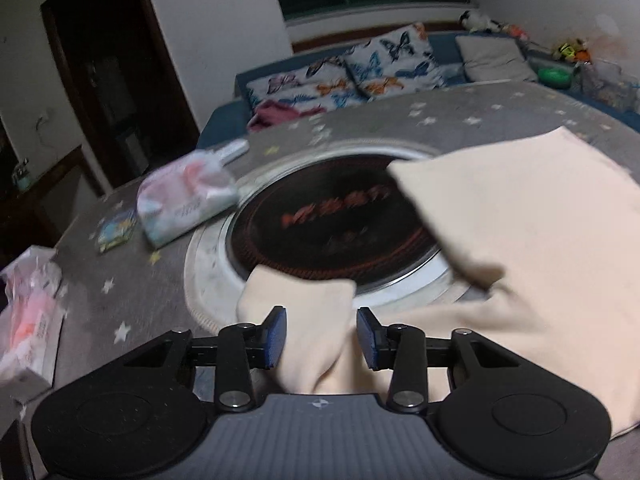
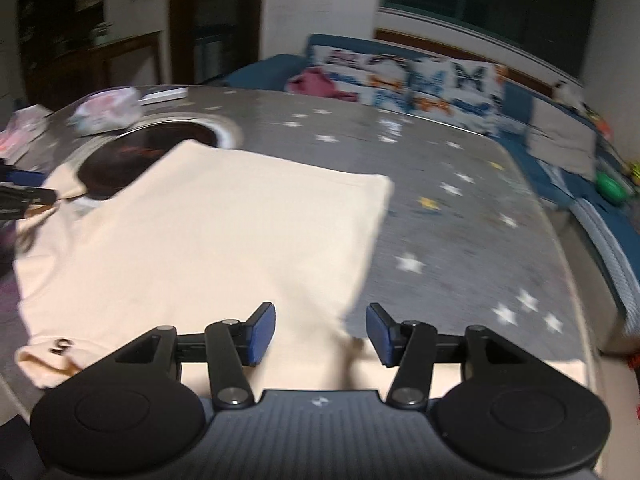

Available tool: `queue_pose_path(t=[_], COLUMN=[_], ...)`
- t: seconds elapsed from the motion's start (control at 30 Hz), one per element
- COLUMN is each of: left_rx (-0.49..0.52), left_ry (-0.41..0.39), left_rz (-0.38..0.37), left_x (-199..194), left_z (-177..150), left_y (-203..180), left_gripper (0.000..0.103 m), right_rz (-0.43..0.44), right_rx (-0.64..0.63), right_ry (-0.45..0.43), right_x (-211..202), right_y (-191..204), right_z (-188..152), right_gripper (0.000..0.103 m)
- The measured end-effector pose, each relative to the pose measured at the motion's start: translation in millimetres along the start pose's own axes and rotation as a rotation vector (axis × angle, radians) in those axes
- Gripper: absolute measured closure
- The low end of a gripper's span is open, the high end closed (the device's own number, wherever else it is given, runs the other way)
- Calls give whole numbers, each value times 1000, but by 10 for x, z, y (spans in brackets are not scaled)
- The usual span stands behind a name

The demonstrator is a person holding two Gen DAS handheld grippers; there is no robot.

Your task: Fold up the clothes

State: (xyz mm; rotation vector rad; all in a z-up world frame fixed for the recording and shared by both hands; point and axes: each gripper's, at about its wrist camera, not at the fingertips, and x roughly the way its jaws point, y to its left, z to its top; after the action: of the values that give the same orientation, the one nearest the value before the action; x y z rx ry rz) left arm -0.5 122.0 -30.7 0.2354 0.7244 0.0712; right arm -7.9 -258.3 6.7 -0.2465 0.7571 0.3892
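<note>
A cream shirt (image 1: 540, 220) lies partly folded on the grey star-patterned table (image 1: 132, 308). One folded flap covers the right part of a round black hotplate (image 1: 332, 220) set into the table. One sleeve (image 1: 304, 300) runs between the blue pads of my left gripper (image 1: 321, 336) and fills the gap, so it looks gripped. In the right wrist view the shirt (image 2: 224, 232) spreads across the left half, and the left gripper (image 2: 28, 196) shows at the left edge, at the sleeve. My right gripper (image 2: 321, 334) hovers over the shirt's near edge, pads apart, holding nothing.
A soft tissue pack (image 1: 184, 200), a white remote (image 1: 236, 150), a small card (image 1: 116, 230) and a tissue box (image 1: 28, 312) sit on the table's left side. A blue sofa with butterfly cushions (image 1: 360, 68) stands behind. Bare tablecloth (image 2: 460, 240) lies right of the shirt.
</note>
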Motion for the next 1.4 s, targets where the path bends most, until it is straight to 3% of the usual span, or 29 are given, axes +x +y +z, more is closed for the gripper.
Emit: queue_pose_path(t=[0.13,0.37,0.47,0.63,0.7,0.73,0.8,0.9,0.93,1.0,1.3,1.4], left_rx=[-35,-301,-442,-530,-540,-545,-534,-467,-448,-429,-376,-403], left_ry=[11,-35,-4,50,37,30,19,23,33,46,55,69], left_rz=[21,99,126,149,154,156,156,180,187,191,233,258], left_x=[43,-262,-360,-378,-422,-445,-456,-374,-333,-262,-183,-187], left_z=[-97,-279,-446,-611,-623,-629,-633,-596,-591,-604,-580,-535], left_y=[144,643,870,1056,1098,1119,1132,1105,1094,1098,1149,1233], left_gripper=[94,97,96,89,81,69,62,66,78,89,95,95], right_rz=[42,63,81,131,157,170,198,255,271,301,425,451], right_rx=[-61,-147,-166,-192,-213,-223,-241,-280,-297,-329,-479,-545], right_ry=[2,10,12,26,21,19,15,19,18,9,43,23], right_x=[67,169,176,198,189,186,191,235,252,282,429,342], right_y=[243,486,549,676,747,783,870,1086,1166,1330,1966,2093], right_z=[60,105,121,190,225,242,266,309,325,350,340,273], right_gripper=[52,52,52,52,52,51,51,51,51,51,53,53])
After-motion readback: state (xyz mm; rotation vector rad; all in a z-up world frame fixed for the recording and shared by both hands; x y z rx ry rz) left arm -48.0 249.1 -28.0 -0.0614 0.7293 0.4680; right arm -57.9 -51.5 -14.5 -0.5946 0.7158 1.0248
